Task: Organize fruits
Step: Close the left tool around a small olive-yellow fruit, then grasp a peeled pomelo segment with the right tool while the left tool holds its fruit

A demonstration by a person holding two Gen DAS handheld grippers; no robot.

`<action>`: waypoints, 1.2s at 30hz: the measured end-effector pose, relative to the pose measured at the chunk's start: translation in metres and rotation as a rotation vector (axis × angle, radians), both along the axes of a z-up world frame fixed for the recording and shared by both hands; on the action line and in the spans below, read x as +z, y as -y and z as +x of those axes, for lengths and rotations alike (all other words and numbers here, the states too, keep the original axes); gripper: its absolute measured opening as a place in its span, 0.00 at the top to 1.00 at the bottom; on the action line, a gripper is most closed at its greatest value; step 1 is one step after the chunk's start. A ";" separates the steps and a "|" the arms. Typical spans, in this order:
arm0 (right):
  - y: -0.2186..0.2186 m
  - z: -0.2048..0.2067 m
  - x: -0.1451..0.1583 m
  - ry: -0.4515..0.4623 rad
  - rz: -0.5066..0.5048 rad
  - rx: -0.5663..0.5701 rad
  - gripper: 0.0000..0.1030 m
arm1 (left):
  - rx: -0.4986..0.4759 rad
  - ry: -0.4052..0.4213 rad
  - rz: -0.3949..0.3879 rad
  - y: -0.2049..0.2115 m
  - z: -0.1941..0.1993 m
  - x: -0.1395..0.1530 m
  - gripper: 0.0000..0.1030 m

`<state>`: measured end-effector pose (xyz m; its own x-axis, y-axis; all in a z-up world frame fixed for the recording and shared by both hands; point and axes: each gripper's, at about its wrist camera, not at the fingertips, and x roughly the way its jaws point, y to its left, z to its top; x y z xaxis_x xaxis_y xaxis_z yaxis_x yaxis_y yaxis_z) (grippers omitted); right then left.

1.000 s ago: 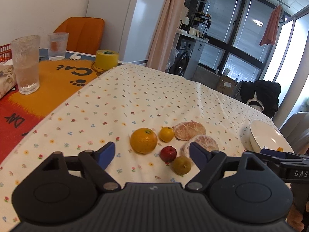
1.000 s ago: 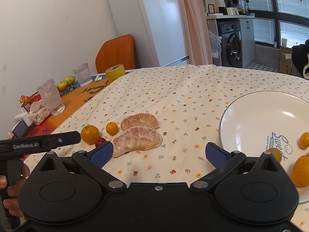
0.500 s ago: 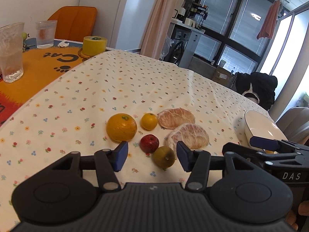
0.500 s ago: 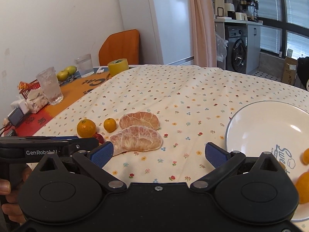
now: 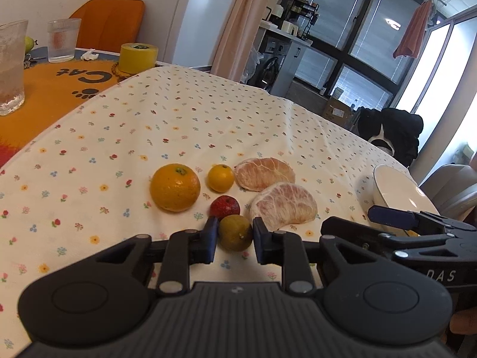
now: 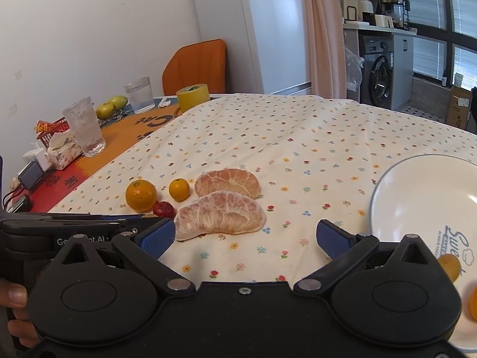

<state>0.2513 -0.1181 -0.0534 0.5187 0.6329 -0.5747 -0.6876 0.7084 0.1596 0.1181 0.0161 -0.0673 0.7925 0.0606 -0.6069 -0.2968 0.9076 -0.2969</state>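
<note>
On the near side of the desk [image 5: 184, 125], our left gripper [image 5: 233, 240] has its fingers clamped around the greenish-brown small fruit [image 5: 235, 232], which we judge needs lifting toward the white plate [image 6: 417, 197], while our right gripper [image 6: 244, 237] waits, fingers apart.

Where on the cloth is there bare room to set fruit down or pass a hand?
Free: the cloth between the near pomelo segment and the white plate, and behind the fruit toward the yellow tape roll. Crowded: the fruit cluster around the left gripper.
</note>
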 end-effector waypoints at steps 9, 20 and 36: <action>-0.022 0.001 -0.003 -0.014 -0.025 0.055 0.00 | 0.046 0.014 0.006 -0.016 -0.013 0.007 0.77; -0.046 0.008 -0.013 -0.010 -0.084 0.098 0.00 | 0.098 0.016 0.019 -0.035 -0.026 0.010 0.77; -0.066 0.016 -0.022 0.027 -0.159 0.112 0.12 | 0.139 0.012 0.020 -0.052 -0.037 0.010 0.77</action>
<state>0.2671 -0.0521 -0.0753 0.4673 0.5896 -0.6588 -0.7657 0.6424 0.0317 0.0807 0.0679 -0.0572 0.7826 0.1821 -0.5952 -0.4164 0.8640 -0.2832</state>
